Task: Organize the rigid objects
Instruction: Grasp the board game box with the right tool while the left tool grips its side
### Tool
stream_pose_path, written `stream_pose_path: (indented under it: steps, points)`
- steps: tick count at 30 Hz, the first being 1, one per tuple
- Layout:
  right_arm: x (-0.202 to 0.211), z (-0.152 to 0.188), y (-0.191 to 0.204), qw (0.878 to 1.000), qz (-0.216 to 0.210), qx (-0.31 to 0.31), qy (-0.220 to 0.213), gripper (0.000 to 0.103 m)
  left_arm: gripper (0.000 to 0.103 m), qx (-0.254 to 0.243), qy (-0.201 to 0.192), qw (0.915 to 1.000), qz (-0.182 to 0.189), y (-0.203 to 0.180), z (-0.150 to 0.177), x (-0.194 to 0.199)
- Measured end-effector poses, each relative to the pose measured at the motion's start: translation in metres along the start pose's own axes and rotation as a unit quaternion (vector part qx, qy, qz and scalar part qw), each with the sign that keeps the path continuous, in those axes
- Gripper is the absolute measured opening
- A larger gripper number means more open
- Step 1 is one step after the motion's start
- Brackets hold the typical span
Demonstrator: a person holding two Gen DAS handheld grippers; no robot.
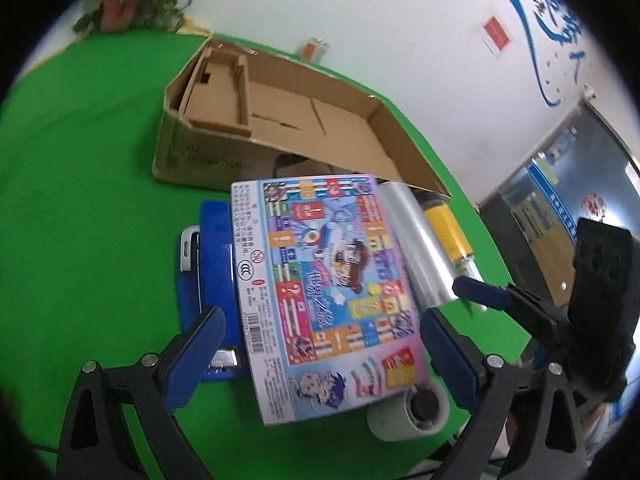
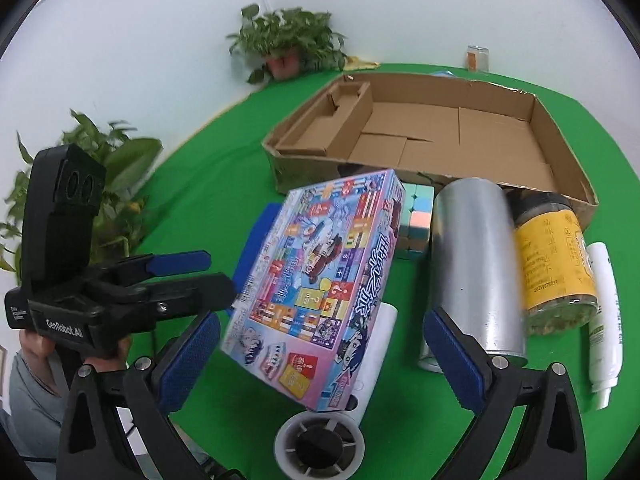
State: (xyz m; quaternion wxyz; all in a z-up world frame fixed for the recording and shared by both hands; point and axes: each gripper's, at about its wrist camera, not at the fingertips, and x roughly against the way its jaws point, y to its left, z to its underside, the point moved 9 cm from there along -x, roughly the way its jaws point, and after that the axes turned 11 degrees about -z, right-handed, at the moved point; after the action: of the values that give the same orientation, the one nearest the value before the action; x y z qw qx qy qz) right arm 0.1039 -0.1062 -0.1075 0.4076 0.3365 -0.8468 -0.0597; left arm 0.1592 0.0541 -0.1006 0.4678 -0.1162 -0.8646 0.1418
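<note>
board game box (image 2: 316,292) half hiding a white roll (image 2: 376,356)

Both views are bright and evenly lit, with soft, faint shadows on the green table (image 1: 80,200). Fisheye distortion bends the edges, and black corners ring each frame. Slight motion blur softens the game box (image 2: 320,280) print and the plants at upper left; glare streaks the silver cylinder (image 2: 476,264)
</note>
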Motion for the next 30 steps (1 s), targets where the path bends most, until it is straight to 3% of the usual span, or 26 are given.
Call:
stream_pose_path:
  steps: [11,17,22,25,30]
  points:
    - [-0.026,0.004,0.011,0.999,0.017,0.022,0.042,0.095,0.092,-0.009,0.051,0.9986,0.011,0.003,0.011,-0.013]
    - [-0.045,0.014,0.022,0.996,0.017,0.047,0.077,0.094,0.092,0.039,0.083,0.9955,0.022,0.019,0.036,-0.013]
    - [-0.051,0.020,0.031,0.993,0.023,0.075,0.092,0.094,0.092,0.123,0.129,0.9807,0.081,0.032,0.059,-0.022]
    - [-0.049,0.023,0.030,0.991,0.024,0.085,0.100,0.094,0.092,0.150,0.145,0.9725,0.104,0.034,0.066,-0.030]
    - [-0.037,0.022,0.016,0.992,0.025,0.074,0.097,0.094,0.091,0.147,0.147,0.9720,0.109,0.031,0.066,-0.039]
